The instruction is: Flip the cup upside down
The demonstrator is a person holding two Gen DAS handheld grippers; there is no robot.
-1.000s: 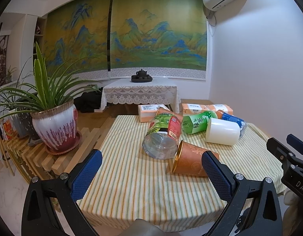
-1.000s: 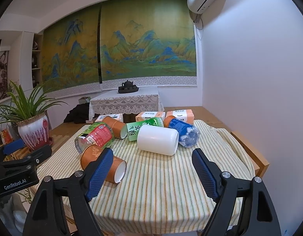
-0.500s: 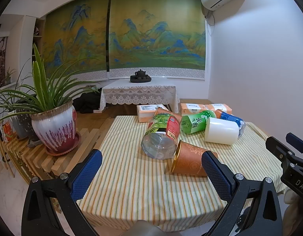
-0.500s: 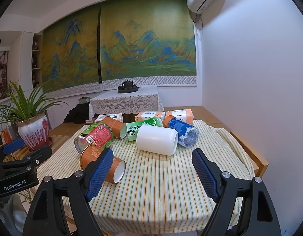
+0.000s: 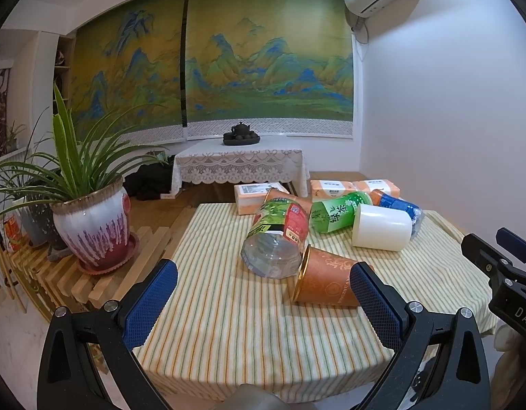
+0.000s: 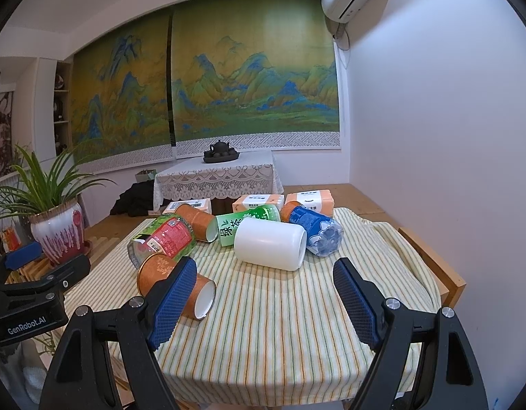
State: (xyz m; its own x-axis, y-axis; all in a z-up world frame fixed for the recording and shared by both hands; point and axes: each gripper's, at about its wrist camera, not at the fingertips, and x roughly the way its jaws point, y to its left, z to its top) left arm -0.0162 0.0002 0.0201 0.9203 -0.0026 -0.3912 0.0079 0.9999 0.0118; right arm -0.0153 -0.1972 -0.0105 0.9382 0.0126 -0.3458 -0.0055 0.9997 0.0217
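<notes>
Orange paper cup (image 5: 326, 285): lying on its side near the tabletop (image 5: 229, 324) centre, touching a clear bottle (image 5: 276, 239). White cup (image 6: 270, 247): on its side toward the far edge. Left gripper (image 5: 263, 307): jaws wide apart, empty. Right gripper (image 6: 264, 302): jaws wide apart, empty.

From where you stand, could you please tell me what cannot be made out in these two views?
- Left view: the orange cup's open end, behind the gripper's right finger.
- Right view: that cup's middle, behind a blue finger.
- Both views: the second orange cup, mostly behind bottles.
- Box labels: too small.
</notes>
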